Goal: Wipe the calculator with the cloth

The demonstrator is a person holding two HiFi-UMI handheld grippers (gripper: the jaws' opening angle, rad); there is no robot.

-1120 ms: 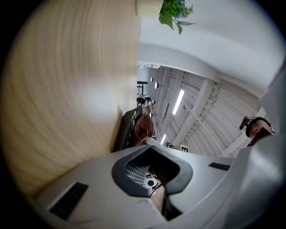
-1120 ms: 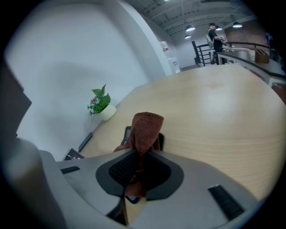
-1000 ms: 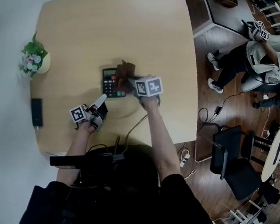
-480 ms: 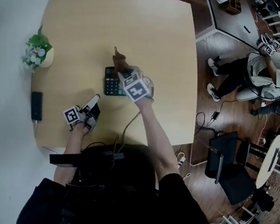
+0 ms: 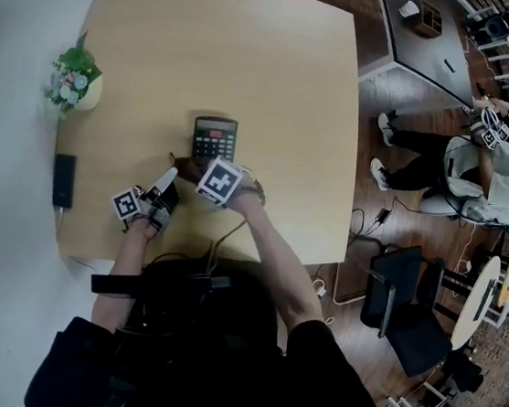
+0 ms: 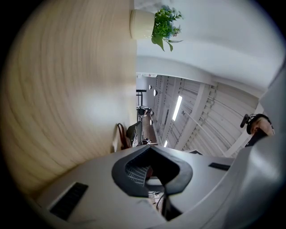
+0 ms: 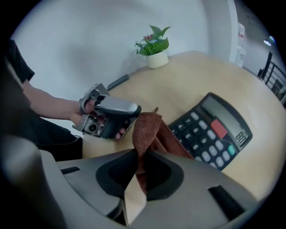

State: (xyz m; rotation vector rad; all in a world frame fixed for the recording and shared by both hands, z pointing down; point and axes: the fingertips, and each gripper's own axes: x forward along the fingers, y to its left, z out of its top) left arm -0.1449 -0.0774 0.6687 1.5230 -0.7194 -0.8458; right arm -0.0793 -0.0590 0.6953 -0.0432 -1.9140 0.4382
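The black calculator (image 5: 215, 138) lies flat on the round wooden table (image 5: 281, 63), its whole face showing; the right gripper view has it (image 7: 210, 132) just right of the jaws. My right gripper (image 5: 193, 166) is shut on the brown cloth (image 7: 149, 132), which hangs crumpled from the jaws. The cloth (image 5: 182, 162) sits at the calculator's near left corner. My left gripper (image 5: 167, 179) is close beside the cloth, shut with nothing in it. It also shows in the right gripper view (image 7: 109, 114); in its own view the left gripper (image 6: 149, 172) looks along the tabletop.
A small potted plant (image 5: 74, 79) stands at the table's left edge, with a black phone (image 5: 63, 180) nearer me on that side. Off the table to the right are a black chair (image 5: 405, 290) and a seated person (image 5: 489, 171).
The right gripper has drawn the cloth back from the calculator's far end to its near left corner, rolling as it went. The calculator's face is now uncovered. The left gripper has shifted slightly.
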